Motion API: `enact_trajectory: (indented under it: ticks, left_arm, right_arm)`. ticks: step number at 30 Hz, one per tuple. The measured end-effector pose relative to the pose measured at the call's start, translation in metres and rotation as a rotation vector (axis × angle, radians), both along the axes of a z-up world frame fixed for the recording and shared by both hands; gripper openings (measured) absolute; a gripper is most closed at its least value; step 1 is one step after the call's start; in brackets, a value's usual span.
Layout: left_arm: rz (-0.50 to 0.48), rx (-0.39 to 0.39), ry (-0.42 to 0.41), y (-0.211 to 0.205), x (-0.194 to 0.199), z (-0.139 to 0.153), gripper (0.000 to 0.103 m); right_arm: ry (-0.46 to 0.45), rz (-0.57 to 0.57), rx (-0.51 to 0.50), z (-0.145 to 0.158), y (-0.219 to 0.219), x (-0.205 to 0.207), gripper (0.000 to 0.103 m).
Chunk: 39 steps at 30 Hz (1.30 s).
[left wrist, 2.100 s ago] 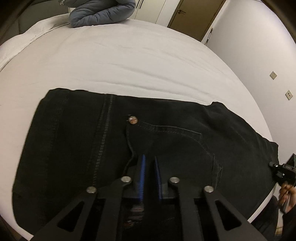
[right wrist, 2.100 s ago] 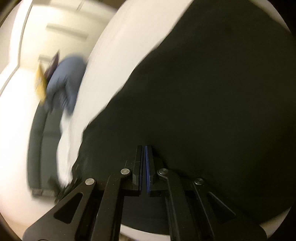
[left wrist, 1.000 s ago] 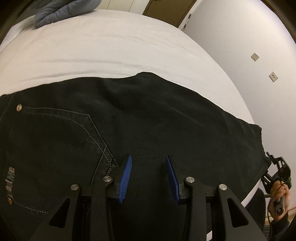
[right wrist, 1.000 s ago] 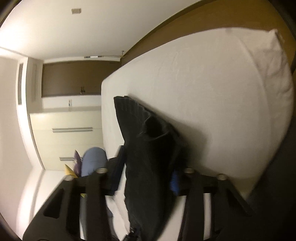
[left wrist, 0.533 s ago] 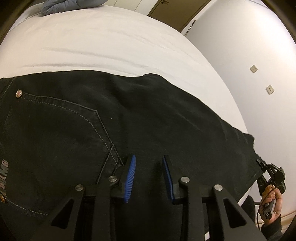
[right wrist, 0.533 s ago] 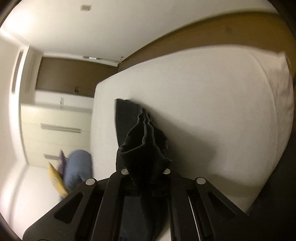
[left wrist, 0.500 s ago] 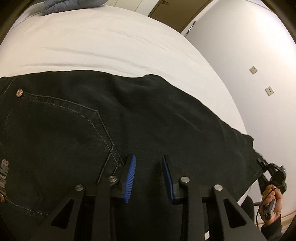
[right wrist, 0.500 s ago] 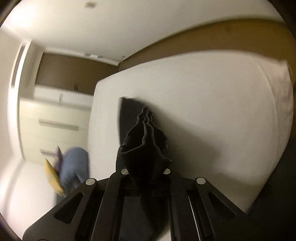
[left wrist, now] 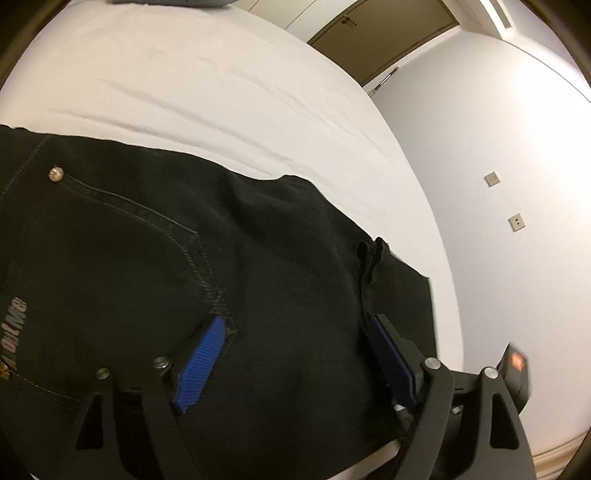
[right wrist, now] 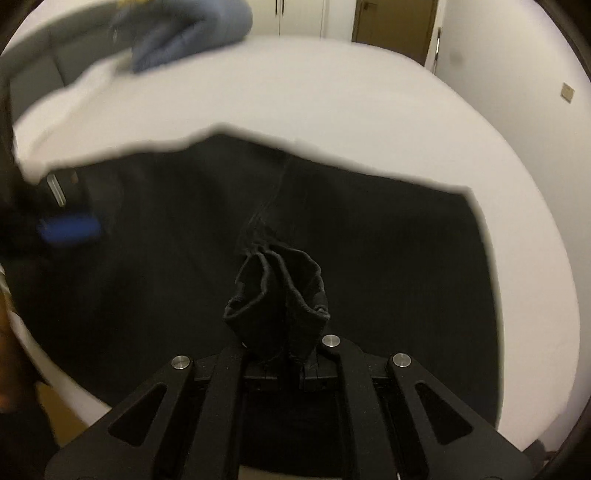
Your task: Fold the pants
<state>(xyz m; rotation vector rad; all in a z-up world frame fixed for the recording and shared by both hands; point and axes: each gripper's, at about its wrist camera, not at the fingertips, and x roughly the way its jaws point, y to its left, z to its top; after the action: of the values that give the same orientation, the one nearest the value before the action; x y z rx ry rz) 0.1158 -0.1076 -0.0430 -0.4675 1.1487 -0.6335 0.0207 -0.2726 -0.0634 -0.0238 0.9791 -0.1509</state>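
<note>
Black pants (left wrist: 155,258) lie flat on a white bed (left wrist: 184,81), back pocket and rivet up. My left gripper (left wrist: 295,358) is wide open just above the fabric, blue pads (left wrist: 201,363) on either side of the seat area. My right gripper (right wrist: 280,354) is shut on a bunched leg end (right wrist: 277,291) of the pants (right wrist: 369,258), held up over the spread fabric. A raised bunch of cloth (left wrist: 371,254) shows in the left wrist view. The left gripper's blue pad shows blurred at the left of the right wrist view (right wrist: 70,229).
A grey-blue bundle (right wrist: 192,29) lies at the far side of the bed (right wrist: 332,92). A brown door (left wrist: 384,33) and a white wall with sockets (left wrist: 491,179) stand beyond the bed. The bed edge runs close below both grippers.
My left gripper has opened much wider. My right gripper, still clamped on the leg end, has swung round and carried it over the spread pants.
</note>
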Motion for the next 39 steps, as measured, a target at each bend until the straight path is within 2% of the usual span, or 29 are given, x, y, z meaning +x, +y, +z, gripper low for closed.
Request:
enact_trajectory:
  ticks: [3,5,6,11,14,15,17,18,19,21,25,32,39]
  left_arm:
    - [-0.006,-0.038,0.024,-0.008,0.006,0.002,0.088]
    - [-0.017,-0.057,0.043,-0.016,0.011,0.003,0.088]
    - [-0.032,-0.061,0.057,-0.024,0.015,0.004,0.088]
    - [-0.158,0.008,0.060,-0.068,0.027,0.011,0.091]
    - [-0.184,0.025,0.086,-0.081,0.035,0.008,0.091]
    - [-0.194,0.025,0.092,-0.084,0.037,0.006,0.089]
    - [-0.208,0.041,0.102,-0.089,0.041,0.004,0.073]
    - [-0.222,0.040,0.111,-0.091,0.043,0.002,0.053]
    - [-0.242,0.038,0.125,-0.092,0.045,0.001,0.038]
    - [-0.264,0.058,0.120,-0.091,0.046,0.002,0.022]
    - [-0.288,0.093,0.087,-0.074,0.051,0.010,0.014]
    - [-0.308,0.169,0.063,-0.028,0.065,0.006,0.012]
    - [-0.281,0.184,0.085,-0.010,0.069,-0.011,0.012]
  right_arm:
    - [-0.027,0.018,-0.051,0.004,0.005,-0.004,0.004]
    - [-0.052,0.018,-0.090,0.010,0.005,-0.002,0.004]
    - [-0.065,0.021,-0.105,0.015,0.013,-0.015,0.004]
    - [-0.127,0.052,-0.194,0.037,0.035,-0.027,0.004]
    - [-0.143,0.074,-0.231,0.043,0.045,-0.030,0.004]
    - [-0.147,0.080,-0.238,0.044,0.048,-0.030,0.004]
    - [-0.153,0.095,-0.253,0.046,0.053,-0.030,0.004]
    - [-0.156,0.107,-0.266,0.046,0.057,-0.031,0.004]
    - [-0.159,0.118,-0.278,0.046,0.060,-0.033,0.004]
    - [-0.162,0.148,-0.299,0.049,0.064,-0.053,0.004]
    - [-0.163,0.218,-0.319,0.047,0.084,-0.056,0.004]
    - [-0.145,0.342,-0.344,0.039,0.114,-0.063,0.004]
    - [-0.092,0.403,-0.343,0.025,0.122,-0.059,0.004]
